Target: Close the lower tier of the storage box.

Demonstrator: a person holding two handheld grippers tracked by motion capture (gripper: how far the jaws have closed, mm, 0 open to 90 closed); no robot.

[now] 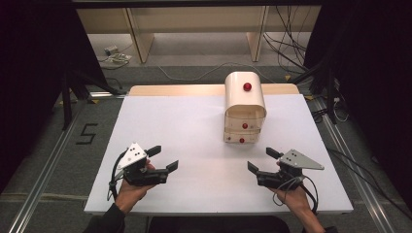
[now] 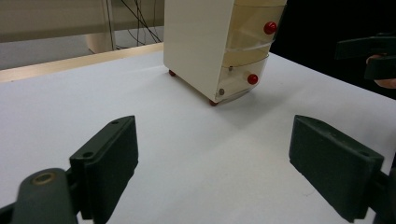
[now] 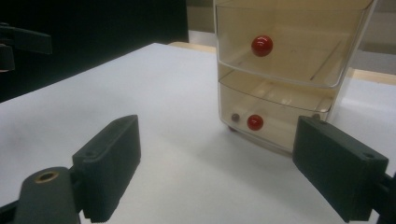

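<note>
Right of frame centre, a light, rigid cream plastic drawer cabinet (image 1: pixel 245 108) is best pulled by its red knobs (image 3: pixel 255 122); both grippers (image 1: pixel 163 159) (image 1: pixel 259 161) are held wide apart.

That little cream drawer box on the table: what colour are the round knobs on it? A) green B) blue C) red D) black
C: the drawer box carries red knobs on its clear drawer fronts and one on its rounded top, plain in the high view and both gripper views.
</note>
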